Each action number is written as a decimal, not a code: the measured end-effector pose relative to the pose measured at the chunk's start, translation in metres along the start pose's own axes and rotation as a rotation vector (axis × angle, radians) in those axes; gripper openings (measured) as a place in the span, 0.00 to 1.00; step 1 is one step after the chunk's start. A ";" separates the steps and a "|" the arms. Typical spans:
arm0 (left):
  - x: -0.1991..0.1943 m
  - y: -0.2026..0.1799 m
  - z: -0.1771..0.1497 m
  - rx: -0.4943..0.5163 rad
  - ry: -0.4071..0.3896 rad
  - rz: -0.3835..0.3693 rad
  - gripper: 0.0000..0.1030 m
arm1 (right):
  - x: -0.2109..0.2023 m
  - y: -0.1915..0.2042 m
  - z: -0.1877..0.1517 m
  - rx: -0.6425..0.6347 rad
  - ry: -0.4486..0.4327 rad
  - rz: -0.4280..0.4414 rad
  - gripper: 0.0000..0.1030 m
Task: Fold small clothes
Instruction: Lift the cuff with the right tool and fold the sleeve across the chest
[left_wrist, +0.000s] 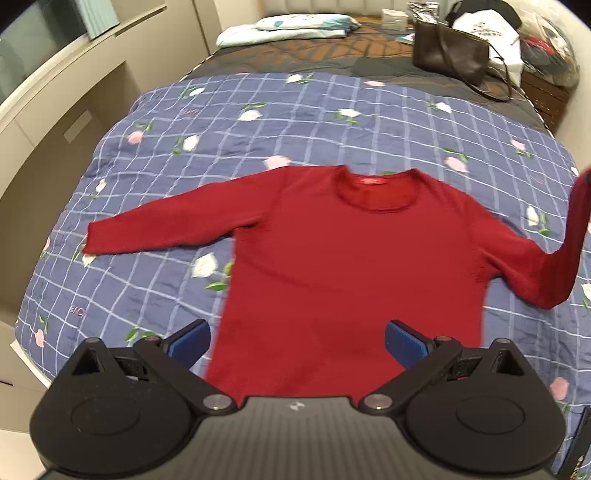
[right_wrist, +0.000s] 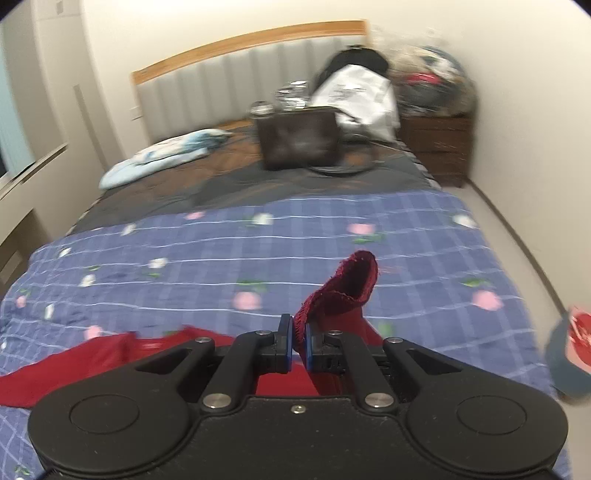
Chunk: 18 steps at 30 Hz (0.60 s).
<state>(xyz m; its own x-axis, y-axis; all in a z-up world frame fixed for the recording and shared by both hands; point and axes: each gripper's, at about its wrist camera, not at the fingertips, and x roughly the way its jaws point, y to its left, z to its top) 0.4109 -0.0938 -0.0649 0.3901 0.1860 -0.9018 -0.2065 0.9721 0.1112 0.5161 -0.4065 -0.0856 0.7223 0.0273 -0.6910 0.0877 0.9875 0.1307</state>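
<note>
One red sweater (left_wrist: 332, 266) on quilt (left_wrist: 184, 122); left gripper (left_wrist: 297, 341) fingers apart, right gripper (right_wrist: 299, 341) clamping one sleeve (right_wrist: 347, 291)

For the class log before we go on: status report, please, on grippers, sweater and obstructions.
Left gripper open above sweater hem. Right gripper shut on sleeve, cuff lifted off quilt. Other sleeve flat. Nothing in the way.

Red sweaters (left_wrist: 332, 266): one
Grippers: two, left gripper (left_wrist: 297, 345) and right gripper (right_wrist: 299, 341)
Blue quilts (left_wrist: 295, 122): one
Brown handbags (left_wrist: 448, 55): one
Wooden nightstands (right_wrist: 436, 144): one
</note>
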 end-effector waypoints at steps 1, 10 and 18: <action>0.002 0.014 0.000 -0.009 0.004 0.008 1.00 | 0.004 0.021 0.001 -0.014 0.005 0.013 0.06; 0.017 0.137 0.009 -0.092 0.001 0.059 1.00 | 0.054 0.191 -0.032 -0.150 0.072 0.101 0.06; 0.048 0.208 0.007 -0.146 0.059 0.122 1.00 | 0.103 0.271 -0.089 -0.192 0.187 0.124 0.06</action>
<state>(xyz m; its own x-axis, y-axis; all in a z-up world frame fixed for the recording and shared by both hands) 0.3925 0.1182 -0.0820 0.3023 0.2882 -0.9086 -0.3785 0.9111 0.1631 0.5530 -0.1222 -0.1849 0.5789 0.1599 -0.7996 -0.1374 0.9857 0.0977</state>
